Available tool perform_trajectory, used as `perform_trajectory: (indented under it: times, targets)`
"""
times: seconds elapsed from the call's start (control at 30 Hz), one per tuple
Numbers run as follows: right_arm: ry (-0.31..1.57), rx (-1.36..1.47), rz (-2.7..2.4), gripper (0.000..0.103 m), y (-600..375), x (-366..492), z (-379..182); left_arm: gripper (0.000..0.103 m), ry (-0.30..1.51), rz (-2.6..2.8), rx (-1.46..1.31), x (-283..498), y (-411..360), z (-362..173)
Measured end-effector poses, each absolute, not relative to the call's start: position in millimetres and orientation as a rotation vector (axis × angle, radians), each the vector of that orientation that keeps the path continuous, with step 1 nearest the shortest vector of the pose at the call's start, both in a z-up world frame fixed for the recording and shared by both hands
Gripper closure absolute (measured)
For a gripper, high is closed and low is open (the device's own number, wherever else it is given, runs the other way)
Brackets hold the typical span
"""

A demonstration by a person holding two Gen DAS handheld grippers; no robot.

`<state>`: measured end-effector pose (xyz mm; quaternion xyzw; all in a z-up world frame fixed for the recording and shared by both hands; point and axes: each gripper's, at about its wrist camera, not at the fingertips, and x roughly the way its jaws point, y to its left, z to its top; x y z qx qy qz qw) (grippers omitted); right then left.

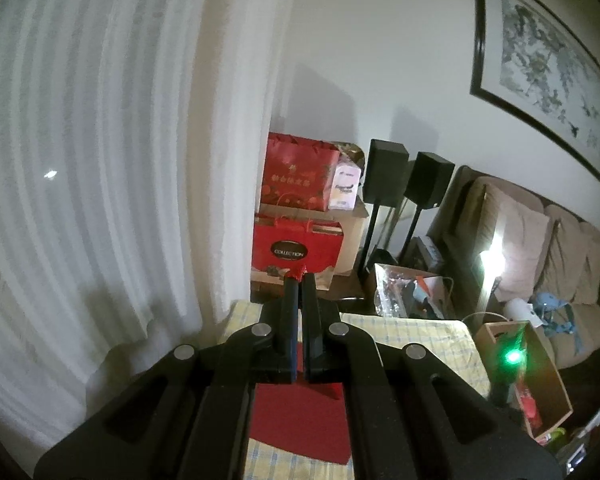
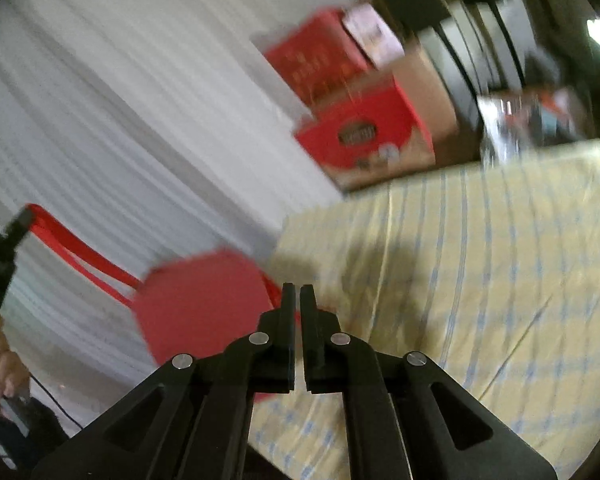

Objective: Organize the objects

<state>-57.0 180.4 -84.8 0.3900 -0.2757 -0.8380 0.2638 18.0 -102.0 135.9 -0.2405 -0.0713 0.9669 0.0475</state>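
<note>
Our checked tablecloth [image 2: 480,280] fills the near right, white curtain [image 1: 100,160] to the left. The red bag [image 2: 200,304] hangs just over the cloth's left edge, its strap [image 2: 72,248] clamped in our left gripper [image 1: 299,277]. Our right gripper [image 2: 299,286], jaws together and empty, should open before taking the bag's rim, we judge

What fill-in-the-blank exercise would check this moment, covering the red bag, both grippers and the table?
1. The left gripper is shut on the red ribbon handle of the flat ____ paper bag.
2. The bag hangs over a table with a yellow-and-blue checked ____.
3. The right gripper holds ____.

Missing words: red; cloth; nothing
</note>
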Motion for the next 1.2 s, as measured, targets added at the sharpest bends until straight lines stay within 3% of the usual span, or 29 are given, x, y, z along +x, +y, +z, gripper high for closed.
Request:
perform_trajectory:
  times: [0.23, 0.3, 0.37, 0.43, 0.53, 0.67, 0.9, 1.0, 1.03, 1.07, 1.1, 1.2]
  targets:
    - [-0.946, 1.177, -2.137, 0.096, 184.0, -65.4, -148.8, 0.102, -0.303, 2.956, -0.852, 39.0, -141.1, 99.3]
    - [-0.976, 1.218, -2.088, 0.086, 177.1, -69.6, -156.6, 0.102, -0.343, 2.933, -0.916, 39.8, -152.7, 83.5]
    - [-1.062, 1.231, -1.994, 0.060, 166.6, -69.8, -163.9, 0.102, -0.362, 2.935, -0.949, 41.7, -161.7, 72.3]
    - [-1.112, 1.221, -1.906, 0.049, 152.9, -69.6, -166.8, 0.102, -0.379, 2.940, -0.995, 40.9, -169.2, 63.4]
    - [-1.154, 1.267, -1.799, 0.044, 126.6, -71.5, -174.1, 0.102, -0.398, 2.947, -1.003, 41.1, -179.0, 55.9]
    - [-1.150, 1.360, -1.710, 0.044, 93.6, -79.2, -186.0, 0.102, -0.396, 2.948, -1.001, 41.9, -185.8, 51.7]
    - [-1.324, 1.423, -1.498, 0.038, 52.4, -99.3, -205.7, 0.102, -0.413, 2.923, -1.015, 40.6, -192.3, 44.6]
    - [-1.373, 1.412, -1.487, 0.042, 38.1, -113.3, -209.8, 0.102, -0.436, 2.918, -1.016, 37.0, -198.7, 42.6]
    - [-1.390, 1.395, -1.488, 0.060, 30.0, -121.1, -212.6, 0.102, -0.444, 2.919, -1.020, 36.0, -201.4, 41.4]
    - [-1.399, 1.378, -1.488, 0.085, 27.1, -125.1, -211.5, 0.102, -0.446, 2.921, -1.023, 35.2, -202.8, 40.7]
    - [-1.400, 1.359, -1.497, 0.093, 26.4, -127.8, -209.4, 0.102, -0.446, 2.926, -1.026, 34.8, -205.1, 39.7]
    - [-1.343, 1.211, -1.644, 0.098, 34.3, -132.7, -184.8, 0.102, -0.456, 2.934, -1.020, 35.9, -211.0, 39.0]
